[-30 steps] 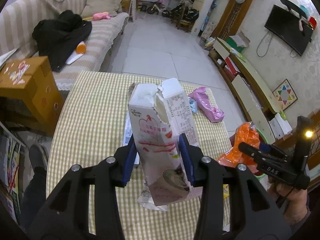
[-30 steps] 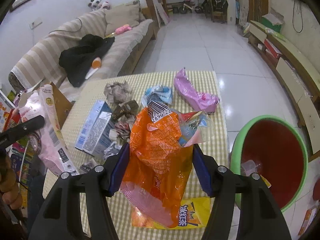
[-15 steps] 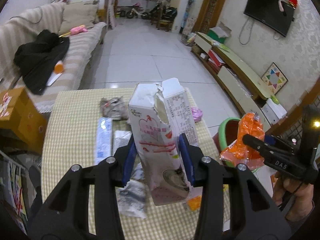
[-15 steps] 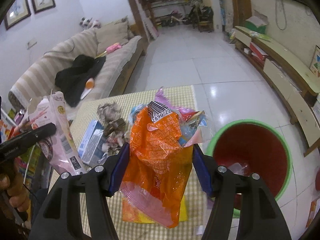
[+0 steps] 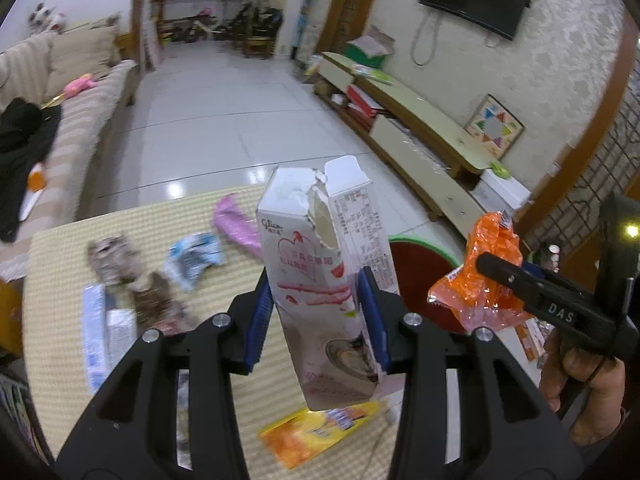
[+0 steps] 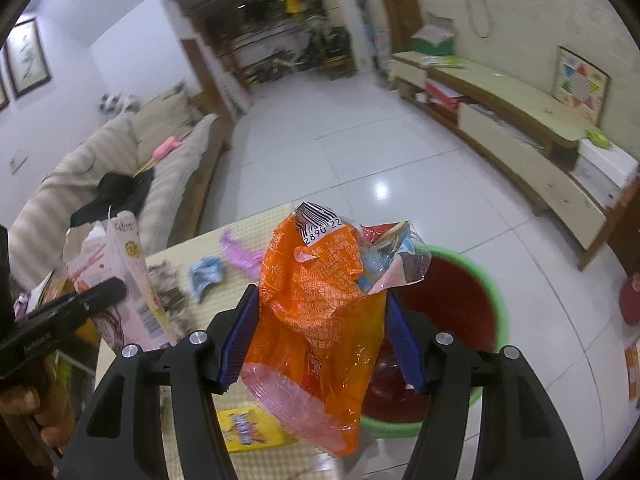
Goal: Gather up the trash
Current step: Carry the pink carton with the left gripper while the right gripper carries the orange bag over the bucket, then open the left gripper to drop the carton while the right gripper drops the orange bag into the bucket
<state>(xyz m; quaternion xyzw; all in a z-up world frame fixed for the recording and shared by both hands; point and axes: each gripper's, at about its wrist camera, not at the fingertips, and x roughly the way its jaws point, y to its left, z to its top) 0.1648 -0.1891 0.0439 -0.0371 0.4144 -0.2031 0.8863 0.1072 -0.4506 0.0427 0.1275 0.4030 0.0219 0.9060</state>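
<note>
My left gripper is shut on a torn white and pink snack box, held upright above the checked table. The same snack box shows at the left of the right wrist view. My right gripper is shut on a crumpled orange snack bag, which hangs over the near rim of the green bin with a red inside. From the left wrist view the orange bag and a hand on the right tool sit at the right, with the bin behind them.
On the table lie a pink wrapper, a blue-white wrapper, crumpled paper, a blue flat box and a yellow packet. A sofa stands at the left, a low TV cabinet at the right, with tiled floor between.
Both grippers have swung to the right with their loads. The green bin has come from the frame's edge to right behind the orange bag, and the table litter has slid left.
</note>
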